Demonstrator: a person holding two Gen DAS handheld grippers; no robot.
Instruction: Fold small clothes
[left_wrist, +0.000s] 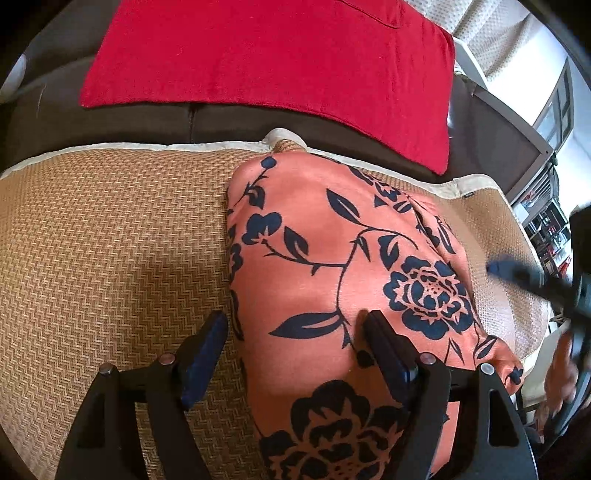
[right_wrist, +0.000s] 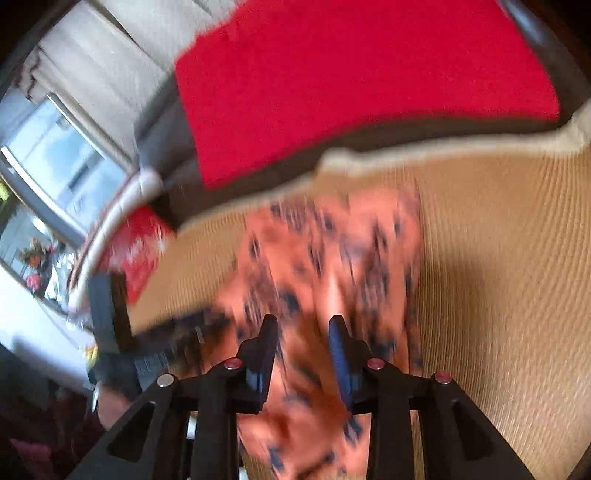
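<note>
A woven tan mat (left_wrist: 110, 236) with a cream border is covering a dark brown sofa seat; a red cloth (left_wrist: 273, 62) is lying beyond the mat against the sofa back, and a window is showing at the room's edge.

The task's thing, a coral garment with a navy floral print (left_wrist: 332, 258), is being kept on the mat, toward the mat's right half as the left wrist view shows it. Its long axis is running from the mat's far border back toward the near edge, roughly in line with both grippers.

The left gripper (left_wrist: 295, 325) is being held with its jaws wide apart, straddling the garment's left edge: one finger over bare mat, the other over the print. No pinch is being made.

The right gripper (right_wrist: 303, 328) is being held over the garment's near end with jaws partly drawn in. Cloth is lying between them; whether the pads are pressing it cannot be told.

Judgement: both grippers are being kept near the garment, the left at its side edge, so a fold across the long axis is probably being prepared.

The right wrist view is heavily blurred. The garment's near end is being cut off by the grippers in both views. The garment type is not being resolved.
</note>
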